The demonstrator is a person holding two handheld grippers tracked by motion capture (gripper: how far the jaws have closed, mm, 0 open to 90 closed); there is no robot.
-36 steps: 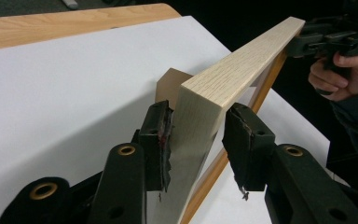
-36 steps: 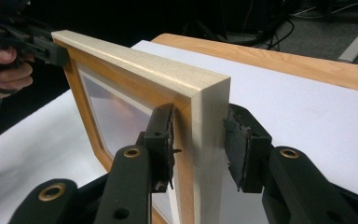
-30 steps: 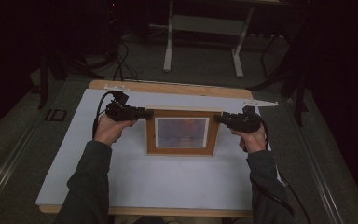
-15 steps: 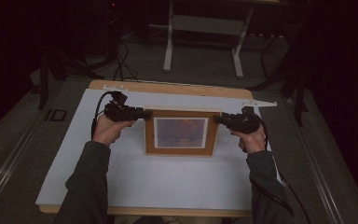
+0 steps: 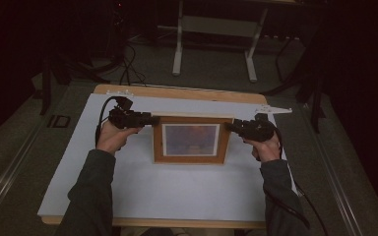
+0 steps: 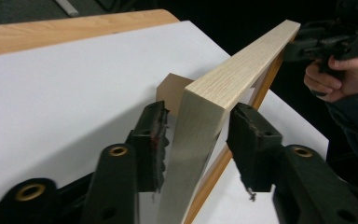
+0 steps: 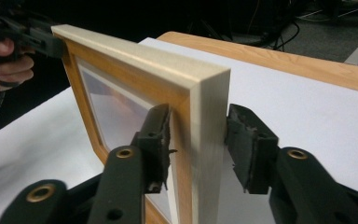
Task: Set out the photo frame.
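The wooden picture frame (image 5: 191, 139) stands upright near the middle of the white board (image 5: 128, 196) on the table (image 5: 177, 92), glass side facing the person, with its brown back stand (image 6: 173, 91) poking out behind. Both grippers sit at its upper side edges: the left gripper (image 5: 146, 119) on one side, the right gripper (image 5: 232, 127) on the other. Compared with a second ago the frame and hands sit in the same spot, but both sets of jaws have just been opening. In the left gripper view there's a clear gap between each pad and the wood, and same deal in the right gripper view, so the frame edge is between the spread jaws but not pinched. Looks to me like the frame has been set down and let go, standing on its own now. Next bit is probably just backing the grippers off without nudging it over
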